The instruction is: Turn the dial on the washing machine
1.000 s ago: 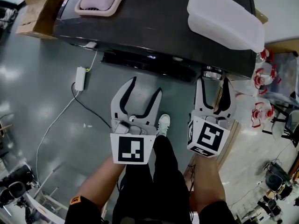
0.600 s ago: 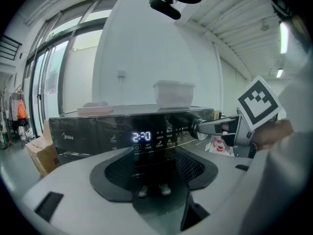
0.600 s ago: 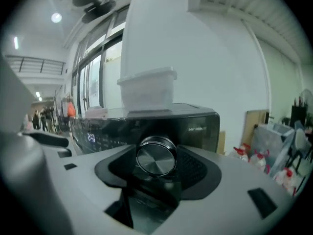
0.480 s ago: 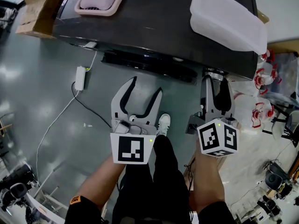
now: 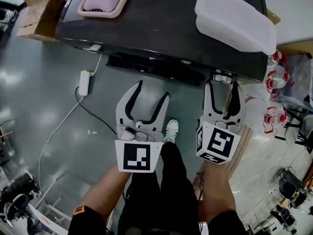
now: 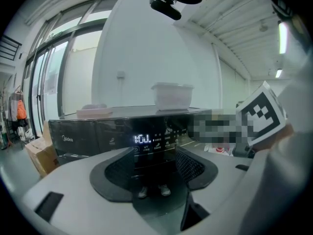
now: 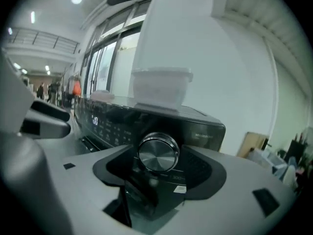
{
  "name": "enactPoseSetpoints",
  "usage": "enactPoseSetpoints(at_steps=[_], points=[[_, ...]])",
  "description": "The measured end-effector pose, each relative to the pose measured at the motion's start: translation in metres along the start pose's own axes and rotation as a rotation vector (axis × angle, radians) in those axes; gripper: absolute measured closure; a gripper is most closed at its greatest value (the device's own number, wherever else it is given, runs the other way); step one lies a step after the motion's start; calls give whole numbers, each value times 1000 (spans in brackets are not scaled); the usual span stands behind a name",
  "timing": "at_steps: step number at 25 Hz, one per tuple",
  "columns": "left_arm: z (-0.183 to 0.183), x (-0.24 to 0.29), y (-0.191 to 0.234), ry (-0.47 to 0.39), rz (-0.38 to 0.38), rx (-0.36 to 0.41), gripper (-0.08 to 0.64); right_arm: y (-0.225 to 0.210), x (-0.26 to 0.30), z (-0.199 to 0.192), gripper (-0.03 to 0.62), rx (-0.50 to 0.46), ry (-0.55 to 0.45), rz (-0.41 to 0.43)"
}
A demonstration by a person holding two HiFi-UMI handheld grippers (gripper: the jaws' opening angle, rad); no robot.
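Observation:
The washing machine [image 5: 146, 31] is dark, with a lit display [image 6: 143, 139] on its front panel. Its round metal dial [image 5: 222, 76] sits at the panel's right end and faces me in the right gripper view [image 7: 158, 153]. My right gripper [image 5: 222, 85] reaches around the dial, one jaw on each side. The jaws are opening, and a small gap shows between each pad and the dial's rim. My left gripper [image 5: 153, 89] hangs open in front of the panel's middle, holding nothing.
On the machine's top rest a pink basket [image 5: 103, 2] and a white lidded tub [image 5: 234, 18]. A cardboard box [image 5: 36, 9] stands at its left. A power strip with cable [image 5: 83, 82] lies on the floor. Red-and-white reels [image 5: 276, 82] are piled at the right.
Half a second ago the right gripper was rolled over on the dial with its jaws closer; now it has rolled back to its earlier pose and the jaws stand wider. The left gripper has not moved.

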State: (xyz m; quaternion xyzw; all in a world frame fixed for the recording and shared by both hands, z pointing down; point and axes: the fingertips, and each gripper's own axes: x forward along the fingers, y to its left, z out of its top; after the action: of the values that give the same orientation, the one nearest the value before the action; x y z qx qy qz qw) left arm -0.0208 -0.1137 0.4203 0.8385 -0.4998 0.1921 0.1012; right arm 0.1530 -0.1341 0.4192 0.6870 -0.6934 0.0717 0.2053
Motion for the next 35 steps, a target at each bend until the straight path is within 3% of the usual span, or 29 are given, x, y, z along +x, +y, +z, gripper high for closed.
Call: enactPoseSetpoints(at_steps=[3,6,8,13,17,20,26,30,35], points=[[1,-2,0,-3,1,3,307,5,2,1,290,-102,16,-31],[0,-3,0,-5,3,-3,307,1,2,0,318,-76,20,-37],[0,-4,1,-6,4,-7,307,-2,2,-1,321,9,15,-14],[1,-5,3,-12,4,-9,307,-9,2,-4,321,371,1,78],[3,-5,2,-16,0,-6,307,-11,3,-4,319,488,-4,119],[4,-4,0,-14,-3,-3,307,-11,3,-5,316,438,0,115],[18,-11,-1,-16,-4,-2,307,-5,-16,6,308,232,-8,85],[38,-27,-3,-20,-4,3,307,10,-43,23,323,120,-16,142],[63,-58,-6,-46,2,-3,307,28,-85,47,403,43,-40,212]])
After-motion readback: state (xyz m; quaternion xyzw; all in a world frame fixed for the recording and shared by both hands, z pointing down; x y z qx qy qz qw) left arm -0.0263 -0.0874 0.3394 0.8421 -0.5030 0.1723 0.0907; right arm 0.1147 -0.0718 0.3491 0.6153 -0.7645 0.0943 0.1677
